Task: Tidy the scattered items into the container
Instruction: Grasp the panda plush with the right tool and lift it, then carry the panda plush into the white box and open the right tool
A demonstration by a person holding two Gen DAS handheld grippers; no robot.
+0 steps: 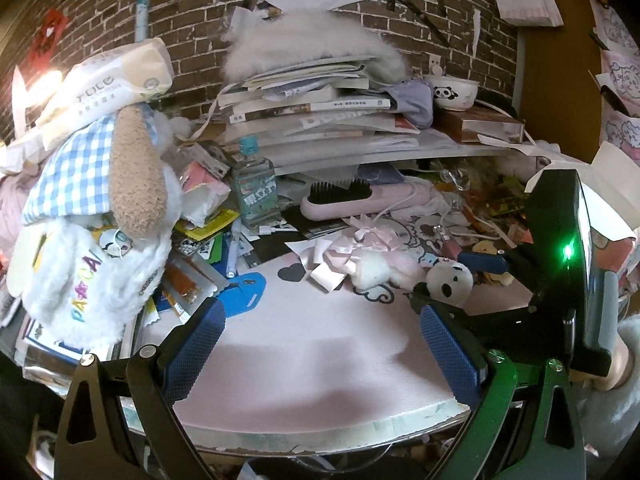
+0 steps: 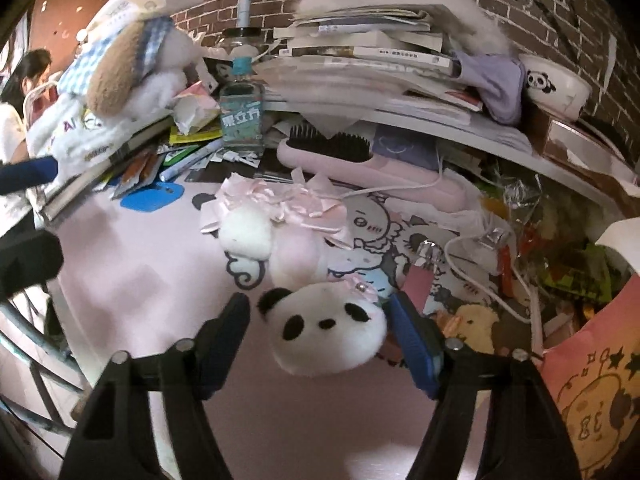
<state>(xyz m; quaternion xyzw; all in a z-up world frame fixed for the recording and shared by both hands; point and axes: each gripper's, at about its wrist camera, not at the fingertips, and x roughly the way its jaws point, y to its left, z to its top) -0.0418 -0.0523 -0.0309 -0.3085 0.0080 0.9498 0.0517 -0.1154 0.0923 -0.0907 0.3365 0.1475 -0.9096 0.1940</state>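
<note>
A small panda plush head (image 2: 328,330) with a pink body (image 2: 296,258) lies on the pink cartoon mat (image 2: 152,280). My right gripper (image 2: 320,320) is open, with one finger on each side of the head. Its blue right finger (image 2: 412,340) touches the plush, and a thin gap shows at the left finger. The left wrist view shows the same panda (image 1: 448,280) at the right, with the right gripper's blue finger (image 1: 480,261) behind it. My left gripper (image 1: 320,348) hangs open over bare mat (image 1: 320,320) with nothing in it. A pink cartoon box (image 2: 592,380) stands at the right.
A big white dog plush (image 1: 100,216) leans at the left beside loose packets. At the back lie a pink hairbrush (image 2: 340,156), a small bottle (image 2: 242,120), ribbons (image 2: 280,200) and a white cable (image 2: 472,276). Stacked books (image 1: 312,108) and a panda bowl (image 1: 452,92) fill a shelf.
</note>
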